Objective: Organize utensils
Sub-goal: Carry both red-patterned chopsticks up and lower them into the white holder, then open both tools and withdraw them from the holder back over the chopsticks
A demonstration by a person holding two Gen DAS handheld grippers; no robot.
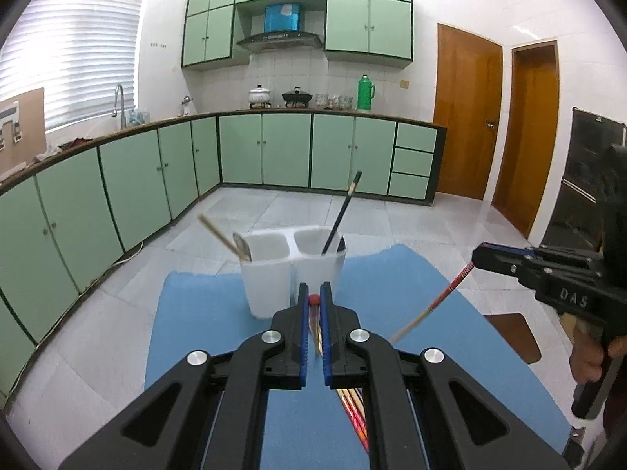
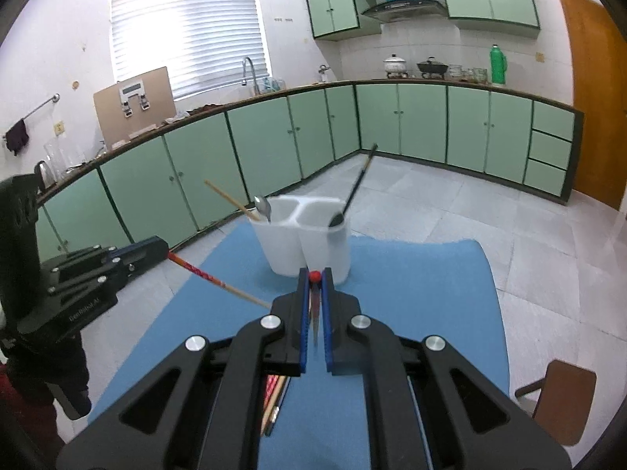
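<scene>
Red lacquer up front: clamped tight on a red chopstick [image 2: 219, 284] in the left claw [image 1: 313, 301], likewise on a second chopstick [image 1: 431, 305] in the right claw [image 2: 314, 276], held over the blue mat [image 1: 203, 313] just short of the white holder [image 1: 266, 290], presumably for dropping in beside the spoon [image 2: 263, 206].

Both wrist views look downward along fingers, sharing the holder [image 1: 294, 266] nearby.
</scene>
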